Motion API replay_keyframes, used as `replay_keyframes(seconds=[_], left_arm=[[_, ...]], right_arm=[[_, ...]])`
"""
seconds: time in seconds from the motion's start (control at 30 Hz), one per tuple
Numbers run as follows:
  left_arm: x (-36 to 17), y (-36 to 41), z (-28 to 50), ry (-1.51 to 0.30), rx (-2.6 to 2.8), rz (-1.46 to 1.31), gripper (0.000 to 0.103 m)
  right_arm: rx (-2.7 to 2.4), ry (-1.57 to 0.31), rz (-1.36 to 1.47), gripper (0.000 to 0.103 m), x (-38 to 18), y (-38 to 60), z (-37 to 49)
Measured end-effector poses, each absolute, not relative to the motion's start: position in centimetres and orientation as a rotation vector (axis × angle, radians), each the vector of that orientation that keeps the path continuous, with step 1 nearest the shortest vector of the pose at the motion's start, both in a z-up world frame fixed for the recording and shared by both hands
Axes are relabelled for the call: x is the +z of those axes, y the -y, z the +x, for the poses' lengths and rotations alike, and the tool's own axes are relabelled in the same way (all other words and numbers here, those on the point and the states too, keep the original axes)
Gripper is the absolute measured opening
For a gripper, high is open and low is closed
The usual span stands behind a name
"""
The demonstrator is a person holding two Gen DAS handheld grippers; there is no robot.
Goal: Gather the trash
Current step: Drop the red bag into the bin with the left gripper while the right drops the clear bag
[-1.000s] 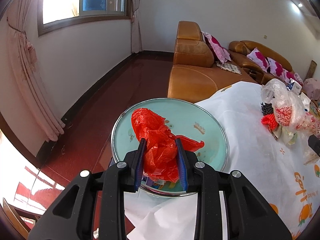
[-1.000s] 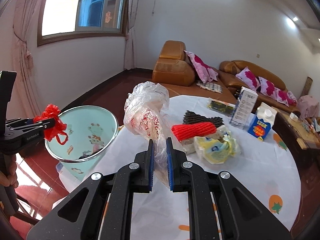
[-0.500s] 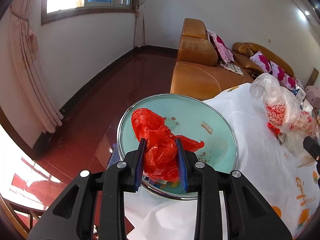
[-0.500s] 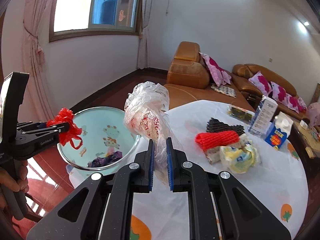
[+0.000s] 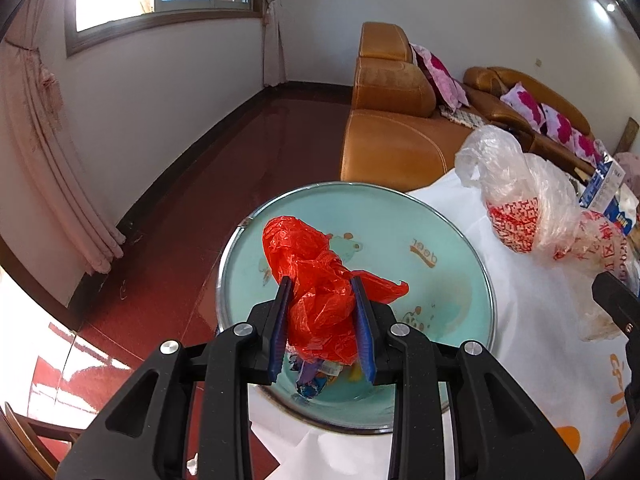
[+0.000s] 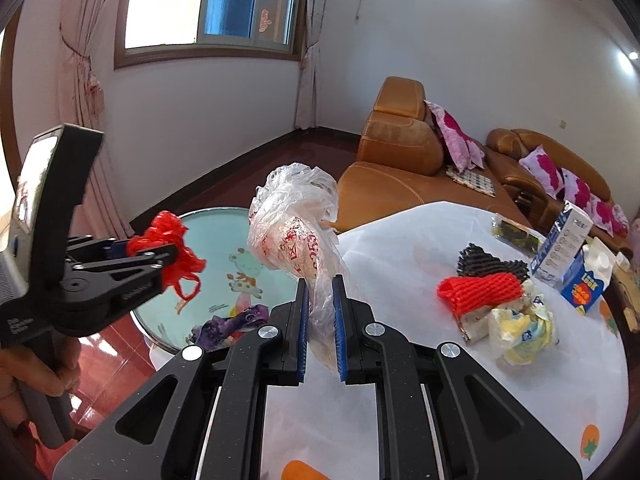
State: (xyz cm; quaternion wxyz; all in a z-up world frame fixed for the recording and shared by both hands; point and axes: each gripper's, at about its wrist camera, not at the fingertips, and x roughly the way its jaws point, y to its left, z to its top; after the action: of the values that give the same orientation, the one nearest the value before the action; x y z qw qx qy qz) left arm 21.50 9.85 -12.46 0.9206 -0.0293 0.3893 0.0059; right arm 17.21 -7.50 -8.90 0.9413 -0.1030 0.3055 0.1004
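Left tongs (image 5: 323,330) hide bin's (image 6: 188,320) purple scrap (image 6: 232,324)

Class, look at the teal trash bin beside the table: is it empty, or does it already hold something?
Not empty. The teal bin already holds crumpled purple and blue wrappers at its bottom.

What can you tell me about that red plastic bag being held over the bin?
The red plastic bag is thin, glossy film, crumpled into a loose wad with wrinkled folds and one pointed flap sticking out to the side. The left gripper is shut on it, its blue pads pressing both sides. It hangs in the air above the open mouth of the round teal bin, not touching it. From the right wrist view it shows as a bunched knot with a small loop dangling.
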Motion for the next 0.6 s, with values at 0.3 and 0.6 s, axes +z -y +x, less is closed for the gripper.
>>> replay_keyframes(seconds=[0.3,0.6], left_arm=[[-14.2,-9.5,23.5,-0.850,0.021,-0.035,0.029],[-14.7,-9.5,24.7,-0.872,0.046,-0.027,0.059]], right_arm=[[0.195,-0.656,-0.201,0.012,-9.7,7.6,18.3],[0.200,-0.670,-0.204,0.012,-10.1,7.5,19.2]])
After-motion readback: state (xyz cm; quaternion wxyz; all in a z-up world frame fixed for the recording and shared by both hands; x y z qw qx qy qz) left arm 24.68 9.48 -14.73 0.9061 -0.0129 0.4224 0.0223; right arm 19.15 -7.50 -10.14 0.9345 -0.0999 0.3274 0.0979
